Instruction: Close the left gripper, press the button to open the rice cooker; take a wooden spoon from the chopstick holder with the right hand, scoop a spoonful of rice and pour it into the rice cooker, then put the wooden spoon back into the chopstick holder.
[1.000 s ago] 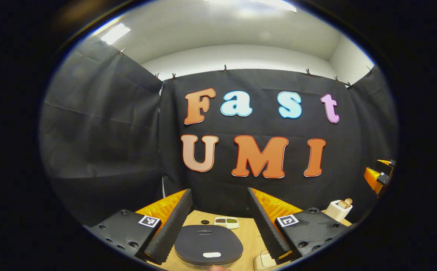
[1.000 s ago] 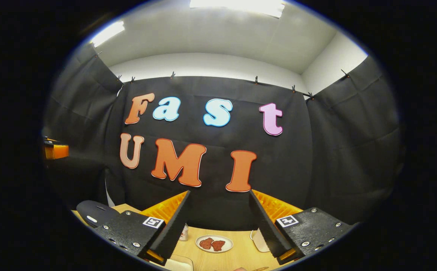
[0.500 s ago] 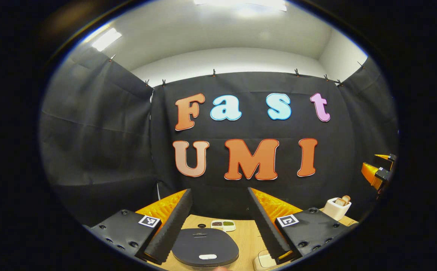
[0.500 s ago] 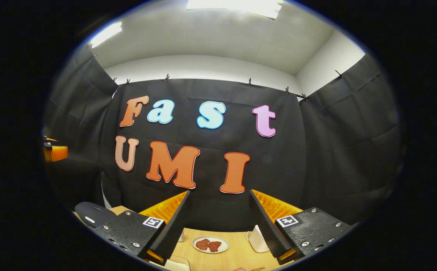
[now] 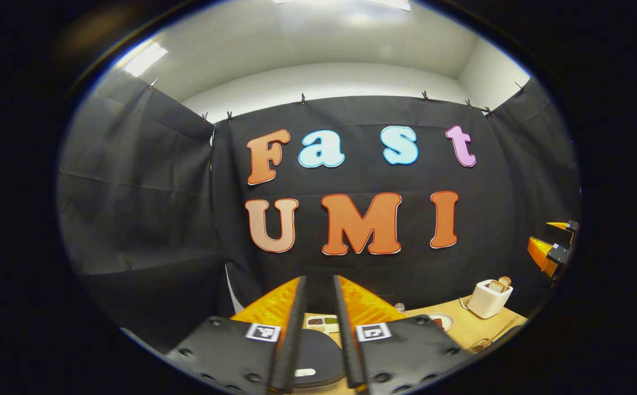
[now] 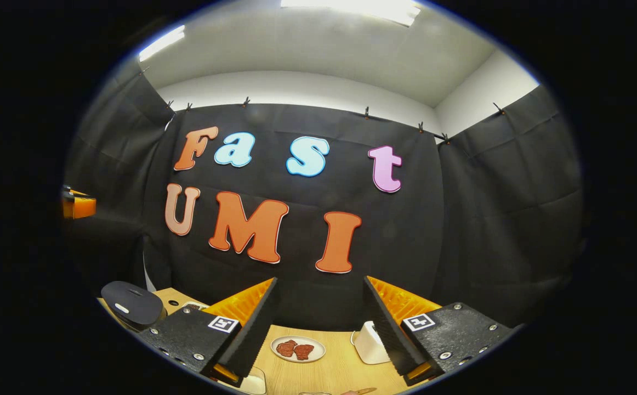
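Two claws are held up over a wooden surface [image 6: 340, 373], both looking toward the booth's black wall. In the left gripper view, the left claw [image 5: 318, 329] has its fingers drawn nearly together with a narrow gap between them, holding nothing. Below and just beyond its tips sits the rice cooker [image 5: 316, 359], a dark rounded lid that looks closed, with a small pale button [image 5: 303, 372] near its front edge. Farther right on the surface stands a white chopstick holder [image 5: 488, 299] with wooden handles poking out of its top, and beside it a small plate [image 5: 443, 319]. In the right gripper view, the right claw [image 6: 318, 323] is spread wide and empty; a plate holding reddish food [image 6: 297, 349] lies between its fingers, farther off.

The step in hand appears to be the first: closing the left claw to press the button. The next move likely calls for lowering the closed tips squarely onto that pale button, firmly enough to release the lid.
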{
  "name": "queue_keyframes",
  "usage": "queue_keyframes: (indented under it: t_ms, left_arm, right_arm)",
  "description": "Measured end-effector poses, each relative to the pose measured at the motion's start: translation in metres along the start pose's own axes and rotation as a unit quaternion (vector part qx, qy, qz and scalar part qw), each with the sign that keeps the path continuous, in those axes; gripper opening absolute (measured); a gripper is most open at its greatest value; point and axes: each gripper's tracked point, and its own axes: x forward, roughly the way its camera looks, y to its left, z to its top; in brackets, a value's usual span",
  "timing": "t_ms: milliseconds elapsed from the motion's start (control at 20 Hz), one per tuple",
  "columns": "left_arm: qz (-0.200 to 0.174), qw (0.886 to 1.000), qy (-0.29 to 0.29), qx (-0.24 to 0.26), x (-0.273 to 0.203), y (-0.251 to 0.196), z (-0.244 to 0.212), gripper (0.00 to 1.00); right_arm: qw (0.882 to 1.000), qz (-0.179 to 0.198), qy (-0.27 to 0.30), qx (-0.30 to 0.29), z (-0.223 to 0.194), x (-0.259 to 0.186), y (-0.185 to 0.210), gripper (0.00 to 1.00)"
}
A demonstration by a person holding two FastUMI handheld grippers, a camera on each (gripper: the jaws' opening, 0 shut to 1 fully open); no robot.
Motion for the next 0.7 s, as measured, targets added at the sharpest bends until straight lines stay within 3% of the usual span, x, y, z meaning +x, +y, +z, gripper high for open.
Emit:
queue_keyframes:
  t_ms: [100, 150, 400, 700]
  left_arm:
    - [-0.010, 1.000, 0.026, -0.009, 0.007, -0.001, -0.012, 0.08]
    - [-0.011, 0.999, 0.046, -0.017, 0.011, 0.000, -0.021, 0.05]
    - [-0.004, 0.980, 0.191, -0.063, 0.031, 0.018, -0.088, 0.05]
    - [-0.021, 0.926, 0.356, -0.123, 0.044, 0.025, -0.168, 0.05]
  right_arm:
    - [1.000, -0.007, 0.006, 0.002, -0.005, -0.001, -0.005, 0.93]
    - [1.000, -0.011, 0.009, 0.002, -0.008, -0.001, -0.008, 0.93]
    - [0.999, -0.038, 0.034, 0.001, -0.026, -0.008, -0.026, 0.93]
    - [0.994, -0.076, 0.080, -0.004, -0.054, -0.027, -0.049, 0.94]
